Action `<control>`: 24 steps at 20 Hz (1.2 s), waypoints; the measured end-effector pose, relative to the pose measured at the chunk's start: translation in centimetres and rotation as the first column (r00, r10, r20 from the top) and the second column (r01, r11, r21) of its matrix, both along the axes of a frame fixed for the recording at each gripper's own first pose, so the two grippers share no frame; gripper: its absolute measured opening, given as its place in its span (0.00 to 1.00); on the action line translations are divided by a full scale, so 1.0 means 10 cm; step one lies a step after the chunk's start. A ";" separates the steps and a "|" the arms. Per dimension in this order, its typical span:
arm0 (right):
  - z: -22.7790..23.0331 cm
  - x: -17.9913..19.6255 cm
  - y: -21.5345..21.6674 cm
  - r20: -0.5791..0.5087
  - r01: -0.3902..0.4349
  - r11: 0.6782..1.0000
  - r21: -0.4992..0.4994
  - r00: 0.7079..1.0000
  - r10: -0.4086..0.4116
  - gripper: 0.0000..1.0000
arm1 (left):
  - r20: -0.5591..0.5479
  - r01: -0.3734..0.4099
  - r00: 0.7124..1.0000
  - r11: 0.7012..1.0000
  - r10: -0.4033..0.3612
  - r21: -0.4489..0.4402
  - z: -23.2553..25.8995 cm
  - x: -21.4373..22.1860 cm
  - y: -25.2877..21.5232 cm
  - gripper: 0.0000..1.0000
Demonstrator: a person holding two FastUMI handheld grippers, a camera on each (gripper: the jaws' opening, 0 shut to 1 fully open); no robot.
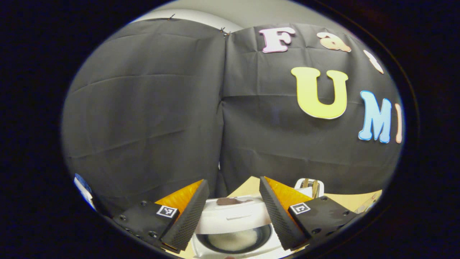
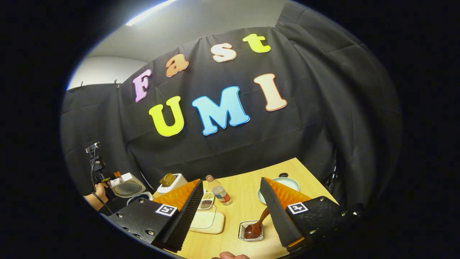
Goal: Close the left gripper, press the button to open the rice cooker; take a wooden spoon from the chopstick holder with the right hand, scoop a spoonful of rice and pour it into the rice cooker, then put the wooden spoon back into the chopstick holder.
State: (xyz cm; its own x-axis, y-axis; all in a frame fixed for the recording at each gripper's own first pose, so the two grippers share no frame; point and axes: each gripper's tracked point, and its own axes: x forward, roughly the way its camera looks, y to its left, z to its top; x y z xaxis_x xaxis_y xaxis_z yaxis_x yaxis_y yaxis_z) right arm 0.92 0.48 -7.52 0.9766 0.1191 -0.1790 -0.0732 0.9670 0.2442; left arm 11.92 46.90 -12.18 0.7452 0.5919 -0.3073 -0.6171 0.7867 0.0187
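Here one wooden spoon, one rice cooker

The pale wooden table looks smooth and matt. The white plastic rice cooker shines glossily, its dark inner pot probably metal. The brown wooden spoon gleams.

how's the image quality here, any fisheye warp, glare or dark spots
Left gripper view: strong fisheye bending of the cloth wall; the open rice cooker sits low between the fingers, its pot dim.
Right gripper view: table edges curve; a bright ceiling strip glares at top left; the wooden spoon stays sharp.
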 end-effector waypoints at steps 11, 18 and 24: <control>-0.01 -0.07 0.17 0.015 -0.044 0.999 -0.022 0.999 0.044 0.96 | -0.043 0.078 0.996 0.996 -0.080 -0.040 -0.64 -0.27 -0.53 0.92; 0.01 -0.05 0.44 0.010 -0.105 0.993 -0.051 0.994 0.105 0.96 | -0.073 0.097 0.992 0.994 -0.101 -0.054 -0.96 -0.40 -0.59 0.96; -0.06 -0.10 0.47 -0.008 -0.105 0.993 -0.057 0.994 0.105 0.96 | -0.118 0.128 0.984 0.989 -0.136 -0.069 -1.19 -0.52 -0.69 0.96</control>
